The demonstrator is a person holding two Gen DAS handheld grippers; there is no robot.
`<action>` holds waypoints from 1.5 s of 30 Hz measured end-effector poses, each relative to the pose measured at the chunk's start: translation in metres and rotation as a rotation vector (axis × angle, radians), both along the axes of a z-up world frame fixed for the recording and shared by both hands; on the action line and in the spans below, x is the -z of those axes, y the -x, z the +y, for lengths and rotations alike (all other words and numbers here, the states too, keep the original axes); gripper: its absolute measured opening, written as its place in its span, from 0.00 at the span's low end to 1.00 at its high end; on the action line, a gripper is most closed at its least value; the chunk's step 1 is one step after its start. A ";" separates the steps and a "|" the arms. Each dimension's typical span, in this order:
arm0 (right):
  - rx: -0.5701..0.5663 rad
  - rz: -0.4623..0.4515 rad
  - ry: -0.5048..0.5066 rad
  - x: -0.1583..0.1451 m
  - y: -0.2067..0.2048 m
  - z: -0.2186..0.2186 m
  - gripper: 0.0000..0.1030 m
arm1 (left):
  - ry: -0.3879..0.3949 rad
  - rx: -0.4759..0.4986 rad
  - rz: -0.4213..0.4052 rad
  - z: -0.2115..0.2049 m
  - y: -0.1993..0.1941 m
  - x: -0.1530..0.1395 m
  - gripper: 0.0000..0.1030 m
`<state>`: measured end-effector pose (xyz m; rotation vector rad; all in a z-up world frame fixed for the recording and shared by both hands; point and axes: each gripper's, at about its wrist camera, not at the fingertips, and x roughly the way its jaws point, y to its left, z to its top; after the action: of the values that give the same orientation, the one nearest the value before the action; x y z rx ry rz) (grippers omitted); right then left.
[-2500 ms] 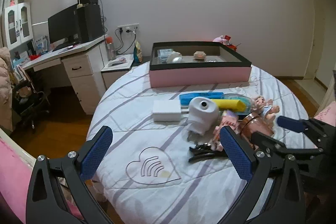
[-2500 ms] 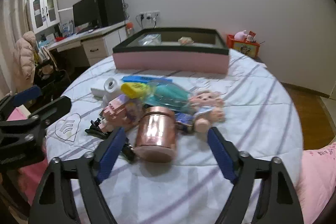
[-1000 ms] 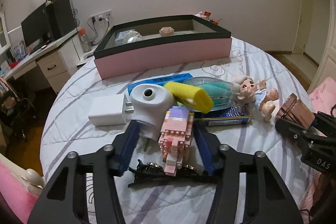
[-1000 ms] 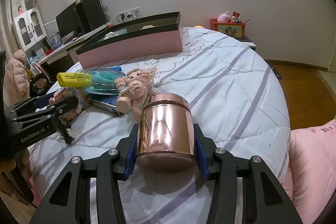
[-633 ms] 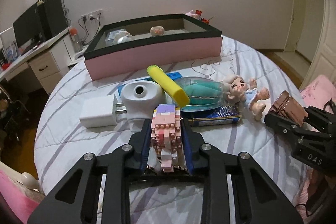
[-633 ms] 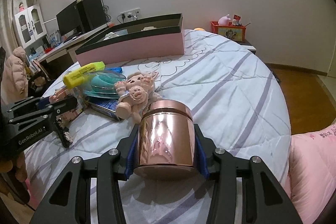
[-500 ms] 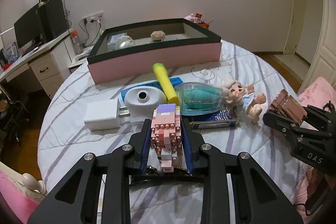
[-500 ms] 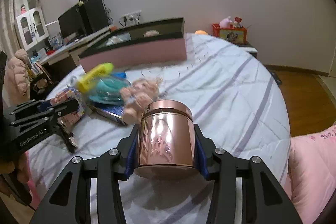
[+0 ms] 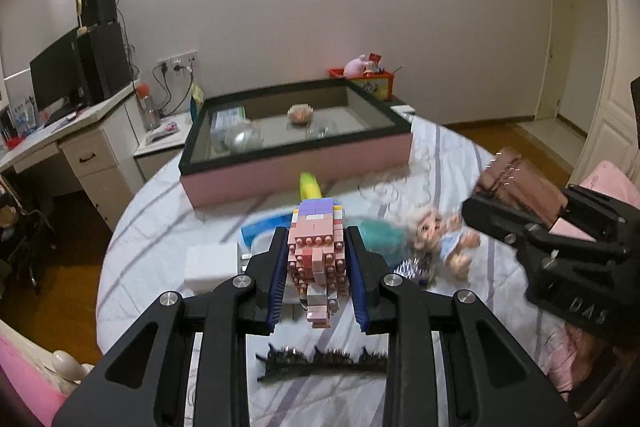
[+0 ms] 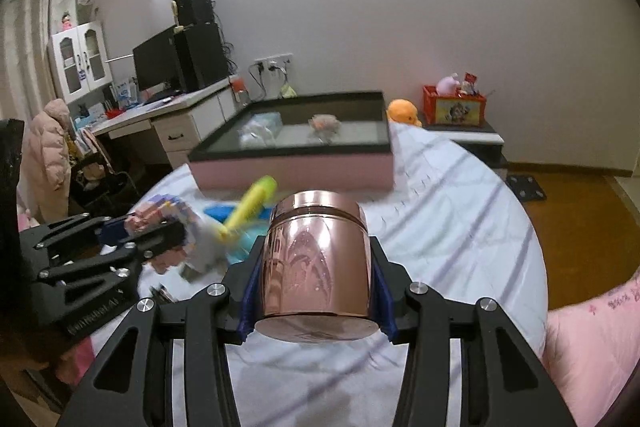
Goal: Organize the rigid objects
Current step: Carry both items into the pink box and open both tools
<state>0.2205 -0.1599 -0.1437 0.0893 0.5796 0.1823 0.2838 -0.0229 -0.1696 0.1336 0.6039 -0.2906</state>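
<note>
Carrying two pieces at once, both claws are loaded and clear of the bedspread. The left claw is clamped on the pink brick figure, its blue pads pressed to either side, with the figure's foot hanging free above the bed. The right claw is clamped on the copper canister, held upright with its lid on.

Ahead, at the far edge of the bed, sits the pink tray with the dark rim. A few small things already lie inside it, among them a clear rounded piece and a shell-like lump, so the sorting looks partly done. Neither held item has reached the tray yet.

Left on the bed between the claws and the tray: a white charger block, a yellow tube, a teal oval case, a small doll and a black hair clip near the front edge. By that count, more remains outside the tray than inside.
</note>
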 end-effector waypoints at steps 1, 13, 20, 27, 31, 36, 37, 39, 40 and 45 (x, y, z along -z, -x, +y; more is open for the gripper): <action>-0.007 -0.012 0.002 -0.005 -0.002 0.005 0.46 | 0.002 0.002 -0.013 0.000 -0.001 -0.005 0.27; -0.051 -0.076 0.030 -0.042 -0.034 0.027 0.46 | 0.017 -0.013 -0.086 0.002 -0.031 -0.045 0.27; -0.079 -0.076 0.044 -0.062 -0.074 0.030 0.46 | 0.006 0.007 -0.096 0.003 -0.078 -0.064 0.27; -0.082 -0.030 0.065 -0.074 -0.147 0.028 0.46 | -0.017 0.051 -0.029 -0.003 -0.161 -0.073 0.27; -0.077 0.025 0.076 -0.066 -0.193 0.024 0.46 | -0.038 0.074 0.050 -0.010 -0.217 -0.060 0.27; -0.057 0.132 0.067 -0.045 -0.252 0.014 0.46 | -0.078 0.094 0.174 -0.024 -0.280 -0.036 0.27; -0.053 0.154 0.073 -0.040 -0.262 0.013 0.46 | -0.101 0.093 0.192 -0.027 -0.289 -0.032 0.27; -0.043 0.202 0.079 -0.029 -0.283 0.011 0.46 | -0.119 0.096 0.238 -0.032 -0.309 -0.021 0.27; -0.034 0.238 0.078 -0.022 -0.296 0.009 0.46 | -0.124 0.102 0.283 -0.033 -0.322 -0.013 0.27; -0.003 0.347 0.110 0.007 -0.328 0.001 0.46 | -0.172 0.095 0.376 -0.043 -0.351 0.017 0.27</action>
<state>0.5490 -0.1587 -0.1504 0.0124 0.9348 0.1374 0.6353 -0.0659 -0.1861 0.2770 0.9975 -0.3593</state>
